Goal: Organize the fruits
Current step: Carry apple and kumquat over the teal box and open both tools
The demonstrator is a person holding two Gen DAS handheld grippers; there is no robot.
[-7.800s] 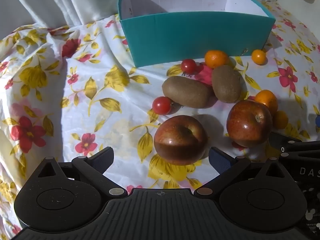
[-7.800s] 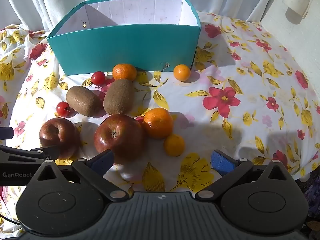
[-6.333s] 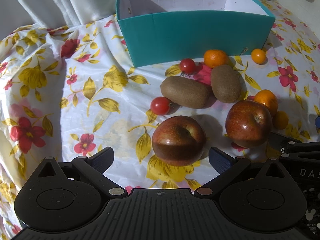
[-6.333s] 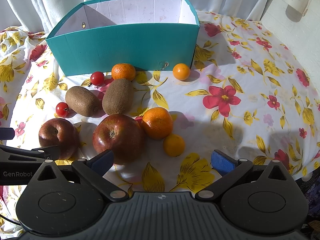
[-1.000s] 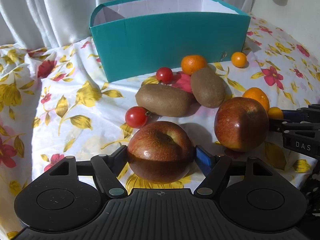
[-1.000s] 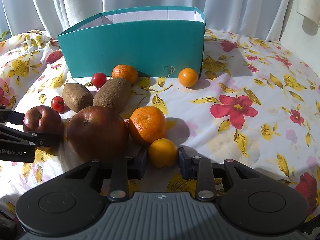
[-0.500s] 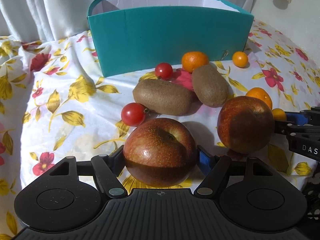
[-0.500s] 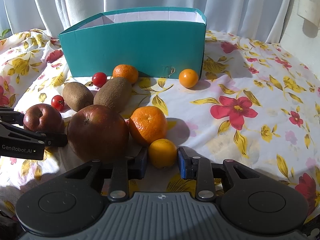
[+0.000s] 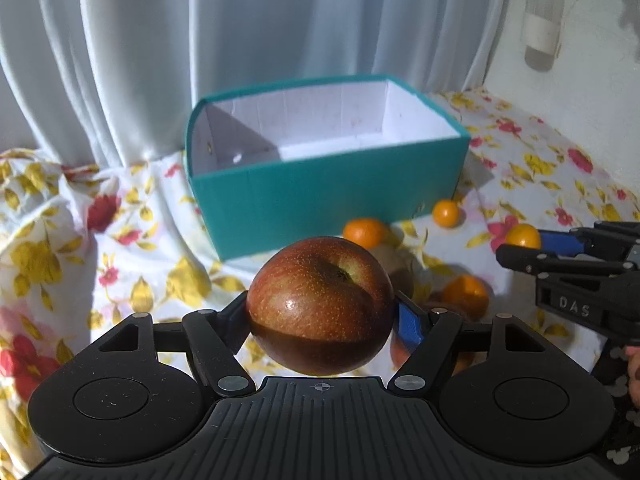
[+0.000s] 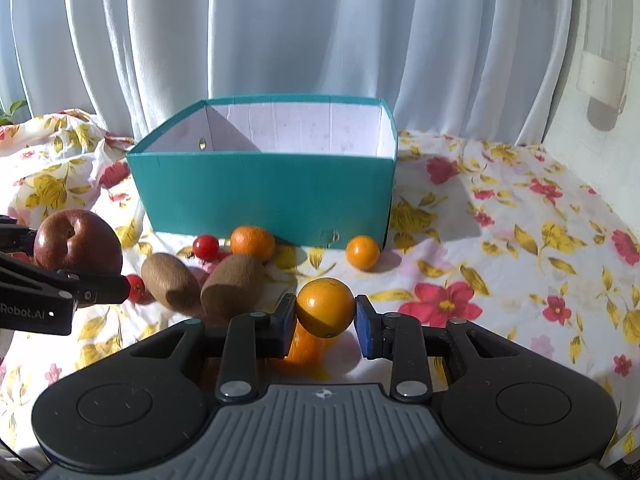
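My left gripper (image 9: pixel 322 316) is shut on a red apple (image 9: pixel 320 304) and holds it in the air in front of the teal box (image 9: pixel 328 196). The apple also shows in the right wrist view (image 10: pixel 76 242). My right gripper (image 10: pixel 325 318) is shut on a small yellow-orange fruit (image 10: pixel 325 307), lifted above the cloth; it also shows in the left wrist view (image 9: pixel 522 236). The teal box (image 10: pixel 264 196) is open on top with white inner walls and nothing visible inside.
On the flowered cloth (image 10: pixel 500 264) in front of the box lie two kiwis (image 10: pixel 232 284), two cherry tomatoes (image 10: pixel 206 247), a mandarin (image 10: pixel 253 243), a small orange fruit (image 10: pixel 362 253) and an orange (image 9: pixel 466 294). A white curtain hangs behind; a wall stands at right.
Both grippers have risen from the cloth with their fruits, the left with the apple, the right with the small yellow-orange fruit. The box's inside now shows.
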